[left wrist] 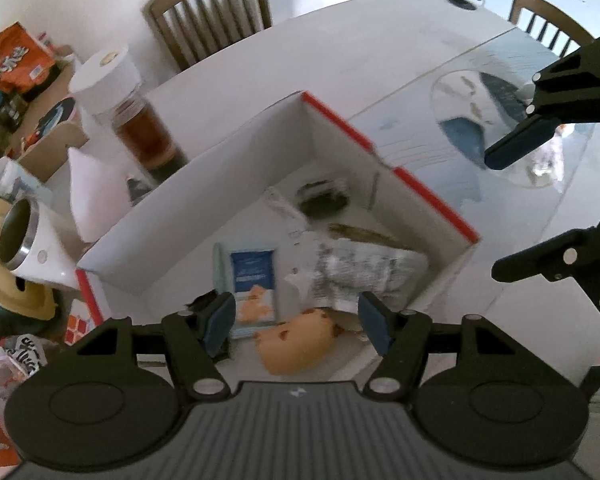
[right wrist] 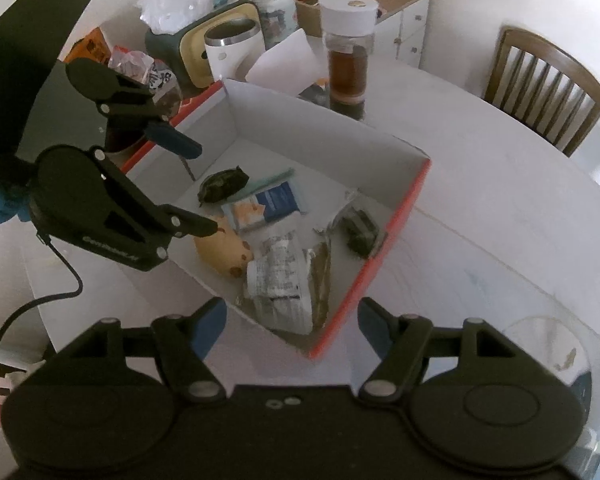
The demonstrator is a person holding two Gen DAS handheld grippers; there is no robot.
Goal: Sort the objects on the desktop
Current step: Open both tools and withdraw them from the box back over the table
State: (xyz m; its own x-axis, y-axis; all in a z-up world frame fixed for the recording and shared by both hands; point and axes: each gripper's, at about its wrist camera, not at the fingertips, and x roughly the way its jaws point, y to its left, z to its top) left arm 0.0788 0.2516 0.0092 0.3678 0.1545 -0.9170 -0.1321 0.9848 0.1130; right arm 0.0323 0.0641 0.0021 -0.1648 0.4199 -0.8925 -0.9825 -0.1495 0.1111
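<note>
A white box [left wrist: 204,216] with a red rim is sitting on the white table [left wrist: 380,52], and the sorted things are lying inside it. From the left wrist view the left gripper [left wrist: 296,322] is hanging over the near end of the box with its 2 blue-padded fingers [left wrist: 220,320] spread apart and nothing between them. Below it a tan toy [left wrist: 296,344] is lying on the box floor, just beside a blue-and-white card [left wrist: 254,280]. A crinkled printed packet [left wrist: 360,276] is lying next to the toy, and a dark object [left wrist: 322,198] is sitting near the far wall, blurred.

The right gripper [right wrist: 292,324] is hovering over the red-edged corner of the box [right wrist: 392,240], its jaws also standing wide and holding nothing. In the right wrist view the toy [right wrist: 224,252] is resting against the near wall, the card [right wrist: 268,204] is lying toward the middle, and the packet [right wrist: 284,284] is lying toward the corner. 2 dark objects are showing here: 1 [right wrist: 222,184] near the far side and 1 [right wrist: 360,228] by the red wall. The left gripper [right wrist: 204,192] is showing at the left of this view, over the box edge, and a blue glove [right wrist: 0,200] is showing behind it.

Outside the box a jar [right wrist: 348,48] with a white lid is standing upright, holding brown contents. A white steel-rimmed cup [right wrist: 232,56] is standing near it, beside a white sheet [right wrist: 284,64]. A wooden chair [right wrist: 540,84] is standing at the table edge. A clear round plate [left wrist: 512,128] is lying on the table near the right gripper [left wrist: 496,216].
</note>
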